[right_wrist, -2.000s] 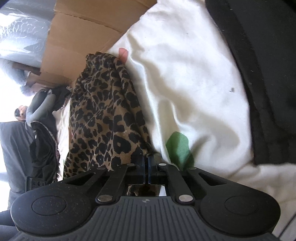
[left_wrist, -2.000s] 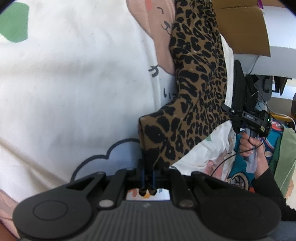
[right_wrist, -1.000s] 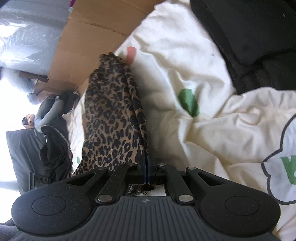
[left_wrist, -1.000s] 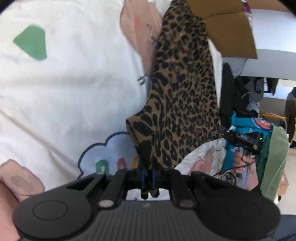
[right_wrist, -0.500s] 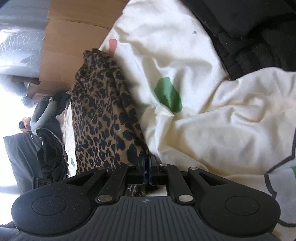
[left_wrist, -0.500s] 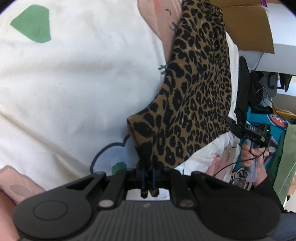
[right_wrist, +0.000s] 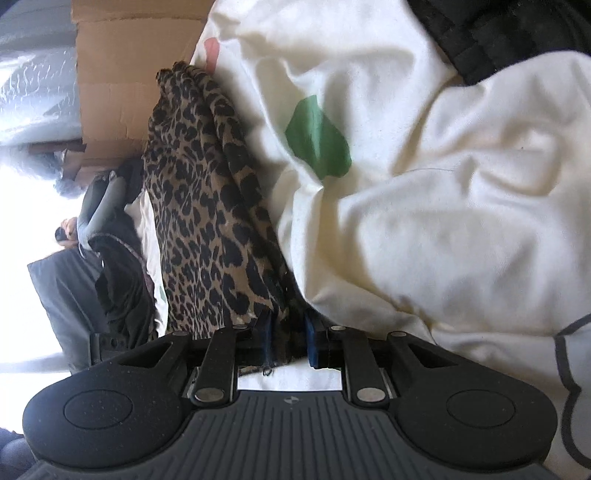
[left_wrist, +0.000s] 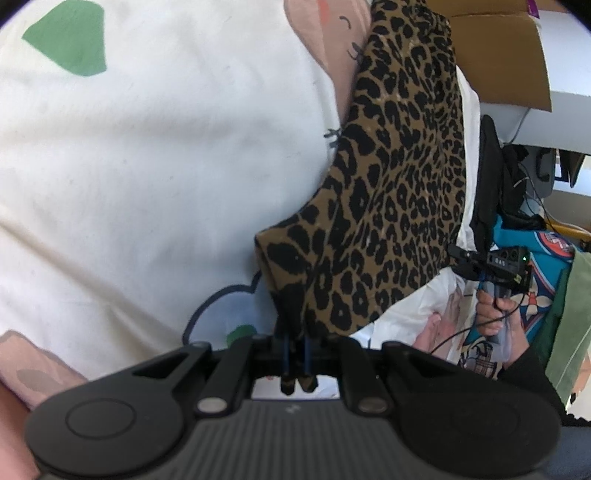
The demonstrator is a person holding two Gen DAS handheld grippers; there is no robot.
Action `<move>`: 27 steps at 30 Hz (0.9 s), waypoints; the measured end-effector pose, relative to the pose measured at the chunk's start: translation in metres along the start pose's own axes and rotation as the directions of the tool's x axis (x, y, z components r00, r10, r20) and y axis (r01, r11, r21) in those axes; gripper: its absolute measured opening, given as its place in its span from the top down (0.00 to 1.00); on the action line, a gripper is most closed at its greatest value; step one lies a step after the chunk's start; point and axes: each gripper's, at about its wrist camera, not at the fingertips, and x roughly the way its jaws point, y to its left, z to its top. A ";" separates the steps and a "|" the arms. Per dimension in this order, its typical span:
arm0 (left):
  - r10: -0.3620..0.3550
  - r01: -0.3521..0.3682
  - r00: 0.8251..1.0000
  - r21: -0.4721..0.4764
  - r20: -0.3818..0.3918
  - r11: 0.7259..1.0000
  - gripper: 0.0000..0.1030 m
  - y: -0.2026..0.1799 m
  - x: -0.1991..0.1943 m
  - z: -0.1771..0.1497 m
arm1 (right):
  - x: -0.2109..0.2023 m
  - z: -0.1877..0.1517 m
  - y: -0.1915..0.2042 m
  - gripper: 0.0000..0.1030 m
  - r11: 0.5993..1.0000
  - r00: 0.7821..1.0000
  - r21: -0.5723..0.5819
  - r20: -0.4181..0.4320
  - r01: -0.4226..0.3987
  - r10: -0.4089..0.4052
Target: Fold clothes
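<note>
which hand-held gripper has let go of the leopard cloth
The right hand-held gripper: its blue pads stand apart around the leopard-print garment. The left hand-held gripper is clamped on it.

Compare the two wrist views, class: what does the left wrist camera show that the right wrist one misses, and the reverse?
Only the left wrist view shows the right tongs from outside, gripped by a hand, and the left tongs shut on the leopard-print garment. Only the right wrist view shows a black garment and the right tongs' parted fingers. Both show the leopard print, the white printed bedding and a cardboard box.
</note>
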 end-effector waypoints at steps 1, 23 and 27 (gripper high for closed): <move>0.001 -0.001 1.000 0.000 0.000 1.000 0.92 0.000 0.000 0.000 | 0.001 0.000 -0.001 0.77 1.000 1.000 0.004 -0.004 -0.005 0.005; -0.041 0.041 0.999 0.013 0.023 0.999 0.92 -0.013 -0.053 -0.009 | -0.028 -0.041 0.063 0.97 0.987 0.998 -0.160 0.062 -0.021 0.031; -0.046 0.046 0.998 0.012 0.036 0.999 0.92 -0.011 -0.071 -0.014 | -0.033 -0.056 0.069 0.97 0.985 0.998 -0.171 0.050 -0.035 0.044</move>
